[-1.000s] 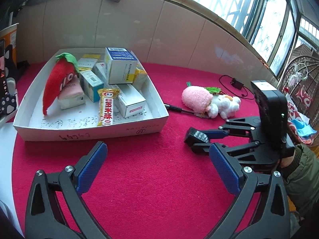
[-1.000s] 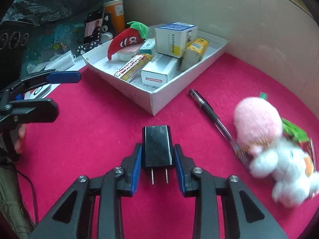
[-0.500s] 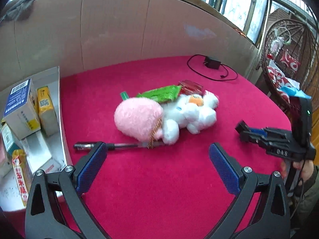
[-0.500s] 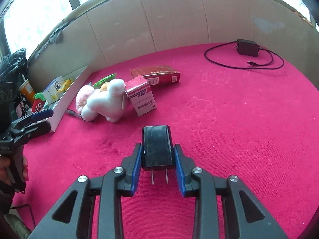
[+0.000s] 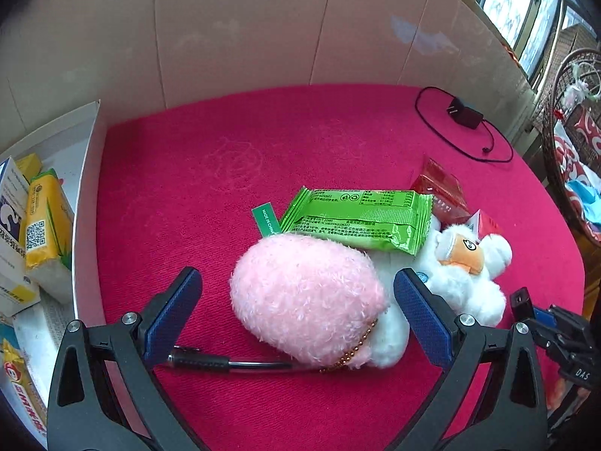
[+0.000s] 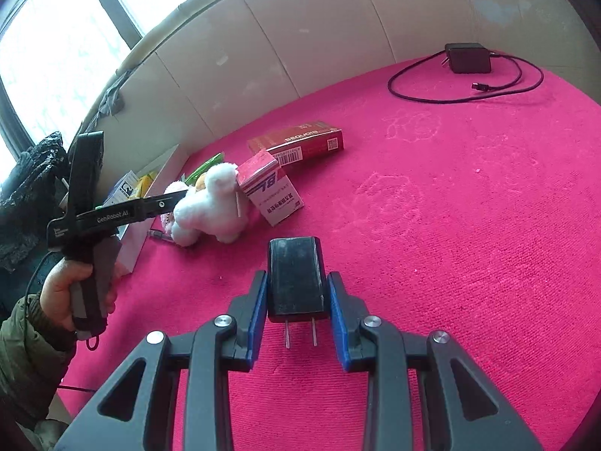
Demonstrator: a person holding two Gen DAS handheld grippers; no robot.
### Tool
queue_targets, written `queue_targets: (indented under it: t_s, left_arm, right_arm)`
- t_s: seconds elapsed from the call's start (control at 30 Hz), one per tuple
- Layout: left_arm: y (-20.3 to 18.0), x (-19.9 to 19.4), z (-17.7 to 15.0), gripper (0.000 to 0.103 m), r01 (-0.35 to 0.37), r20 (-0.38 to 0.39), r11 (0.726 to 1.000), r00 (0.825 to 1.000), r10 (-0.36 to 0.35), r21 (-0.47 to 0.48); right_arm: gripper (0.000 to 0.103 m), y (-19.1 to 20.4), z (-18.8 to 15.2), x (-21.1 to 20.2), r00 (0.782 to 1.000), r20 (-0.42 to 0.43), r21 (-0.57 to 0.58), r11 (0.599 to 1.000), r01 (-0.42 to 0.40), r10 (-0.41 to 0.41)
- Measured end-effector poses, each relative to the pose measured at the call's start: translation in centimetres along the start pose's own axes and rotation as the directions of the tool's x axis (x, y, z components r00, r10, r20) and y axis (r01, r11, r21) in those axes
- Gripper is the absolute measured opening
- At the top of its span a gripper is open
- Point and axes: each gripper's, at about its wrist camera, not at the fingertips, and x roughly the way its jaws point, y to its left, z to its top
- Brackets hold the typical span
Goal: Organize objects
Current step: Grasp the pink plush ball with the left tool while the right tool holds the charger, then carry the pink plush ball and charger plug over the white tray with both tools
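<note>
The right gripper (image 6: 296, 300) clamped a black wall charger (image 6: 296, 278) between its blue pads, which pressed on the charger's two sides; the scuffed, boxy plug body stood upright between the fingers with its two metal prongs pointing back toward the camera, above the magenta tablecloth (image 6: 469, 244).

The left gripper (image 5: 296, 304) was spread wide and held nothing. Between its fingers lay a fluffy pink plush (image 5: 304, 297) with a gold bead chain, pressed against a white plush toy (image 5: 465, 282) with an orange face that lay just beyond the right-hand finger. A black pen (image 5: 225, 364) ran under the pink plush, its end close beside the left-hand finger. Beyond the fingertips a green snack packet (image 5: 360, 218) rested against the toys, with a red carton (image 5: 439, 188) partly hidden behind it.

Outside the left-hand finger stood a white cardboard tray (image 5: 84, 203), holding a yellow packet (image 5: 47, 225), a blue-and-white box (image 5: 9, 221) and a red-and-yellow snack bar (image 5: 22, 394), all only partly in view.

Far ahead of the right gripper's fingertips, a second black adapter (image 6: 467, 58) and its looped cable lay on the cloth. A hand (image 6: 71, 293) gripped the left gripper's handle.
</note>
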Motion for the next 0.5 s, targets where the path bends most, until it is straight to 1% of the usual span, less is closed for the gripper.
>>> queue_targets:
  t_s: [0.07, 0.1, 0.17, 0.2, 0.23, 0.3, 0.37, 0.5]
  left_arm:
    - [0.9, 0.3, 0.3, 0.103, 0.005, 0.0, 0.999, 1.0, -0.005, -0.045]
    - [1.3, 0.5, 0.3, 0.102, 0.021, -0.008, 0.998, 1.0, -0.022, -0.063]
    - [1.8, 0.6, 0.1, 0.088, 0.065, -0.017, 0.994, 0.998, -0.067, -0.089]
    - [1.9, 0.5, 0.0, 0.084, 0.086, -0.012, 0.992, 0.996, -0.088, -0.094]
    - [1.9, 0.3, -0.2, 0.07, 0.105, -0.004, 0.99, 0.994, -0.106, -0.093]
    - [1.5, -0.2, -0.3, 0.069, 0.102, 0.006, 0.992, 0.995, -0.102, -0.077]
    - [1.0, -0.7, -0.7, 0.067, 0.112, 0.027, 0.992, 0.993, -0.111, -0.052]
    - [0.4, -2.3, -1.5, 0.066, 0.111, 0.077, 0.993, 0.991, -0.108, -0.036]
  right_arm:
    - [0.031, 0.2, 0.0, 0.0, 1.0, 0.005, -0.009, 1.0, -0.002, 0.002]
    - [0.031, 0.4, 0.0, 0.0, 1.0, 0.006, -0.015, 1.0, 0.0, 0.0]
    - [0.031, 0.5, 0.0, 0.0, 1.0, 0.004, -0.017, 1.0, 0.002, -0.002]
    - [0.031, 0.6, 0.1, 0.2, 1.0, 0.002, -0.012, 1.0, 0.003, -0.003]
    - [0.031, 0.6, 0.1, 0.2, 1.0, 0.0, -0.006, 1.0, 0.003, -0.003]
    - [0.031, 0.4, 0.0, 0.3, 1.0, -0.004, 0.007, 1.0, 0.01, -0.01]
    - [0.031, 0.4, 0.0, 0.3, 1.0, -0.003, 0.011, 1.0, 0.02, -0.02]
    - [0.031, 0.7, -0.1, 0.1, 0.999, 0.005, -0.003, 0.999, 0.04, -0.04]
